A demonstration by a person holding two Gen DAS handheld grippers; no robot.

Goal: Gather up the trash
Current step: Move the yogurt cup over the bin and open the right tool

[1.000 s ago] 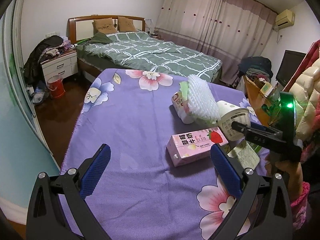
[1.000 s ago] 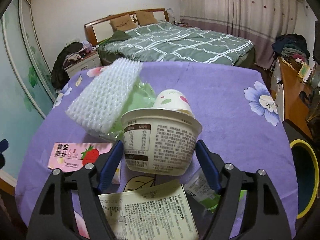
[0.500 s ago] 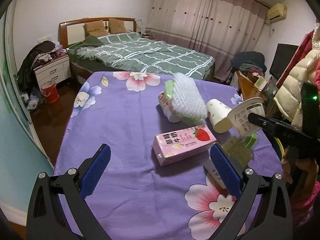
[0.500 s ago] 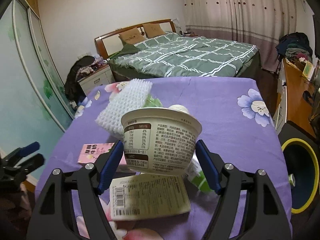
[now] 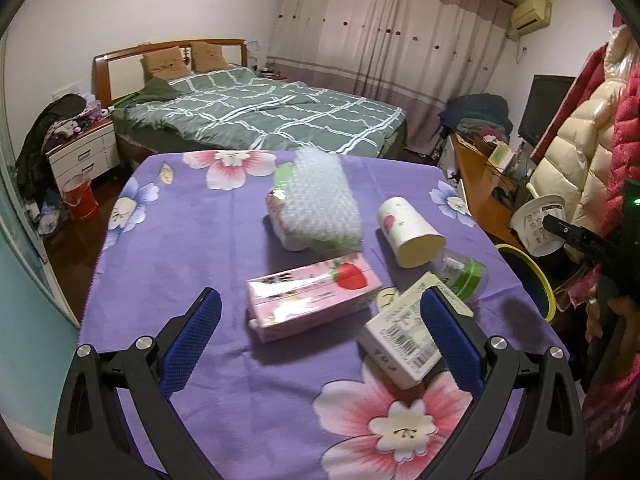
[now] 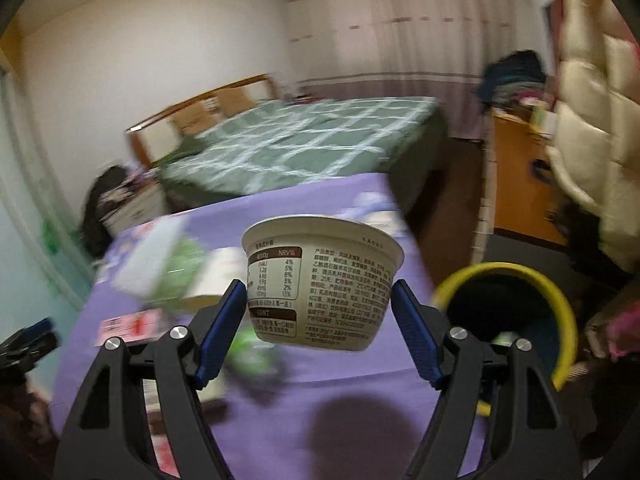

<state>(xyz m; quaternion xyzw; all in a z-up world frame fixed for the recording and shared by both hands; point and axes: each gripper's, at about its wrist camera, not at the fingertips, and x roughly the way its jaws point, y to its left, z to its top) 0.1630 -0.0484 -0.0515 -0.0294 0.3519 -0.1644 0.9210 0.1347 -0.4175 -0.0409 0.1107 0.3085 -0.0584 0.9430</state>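
From the left wrist, the left gripper (image 5: 320,344) hangs wide open and empty over the pink milk carton (image 5: 312,296); at 3 o'clock the yogurt cup (image 5: 540,226) is half hidden. From the right wrist, the right gripper (image 6: 318,322) clamps that cup, the yellow-rimmed bin (image 6: 508,316) at 4 o'clock. The tapered cup could slip out short of the bin; blur smears the table's trash.

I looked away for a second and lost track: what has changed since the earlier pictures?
The right gripper, still clamped on the yogurt tub, has lifted it off the table and swung it toward the yellow-rimmed bin. The left gripper stays open over the pink strawberry milk carton; the other trash lies unmoved.
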